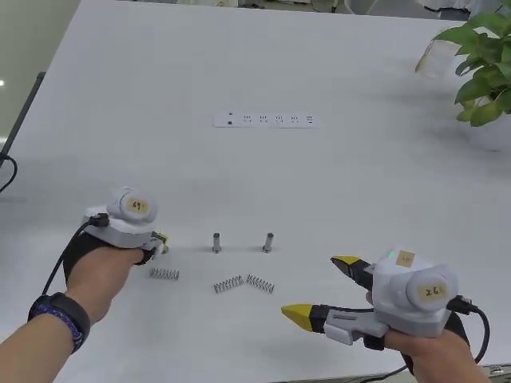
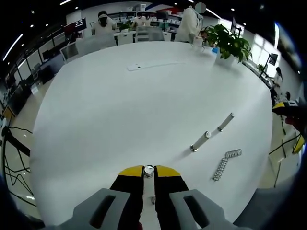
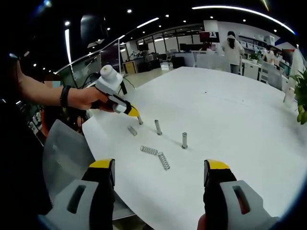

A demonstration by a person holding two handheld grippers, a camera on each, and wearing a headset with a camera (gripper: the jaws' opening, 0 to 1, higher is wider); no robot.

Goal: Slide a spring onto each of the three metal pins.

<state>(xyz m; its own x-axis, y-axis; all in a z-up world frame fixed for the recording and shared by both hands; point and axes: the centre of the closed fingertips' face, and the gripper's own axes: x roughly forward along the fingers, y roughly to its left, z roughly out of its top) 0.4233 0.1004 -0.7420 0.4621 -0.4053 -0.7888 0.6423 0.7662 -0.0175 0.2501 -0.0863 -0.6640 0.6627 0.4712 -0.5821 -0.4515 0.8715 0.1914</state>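
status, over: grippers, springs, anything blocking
Left gripper shut on one pin. Right gripper open, holding nothing. Three springs lying loose, none on a pin. Nothing blocking them.

Item count. Three metal pins: first pin [image 3: 139,120], second pin [image 3: 157,127], third pin [image 3: 184,140]. Three springs: first spring [image 1: 164,274], second spring [image 1: 227,283], third spring [image 1: 260,282]. Two grippers: left gripper [image 1: 161,242], right gripper [image 1: 319,287]. One power strip [image 1: 267,120]. One potted plant [image 1: 483,56].
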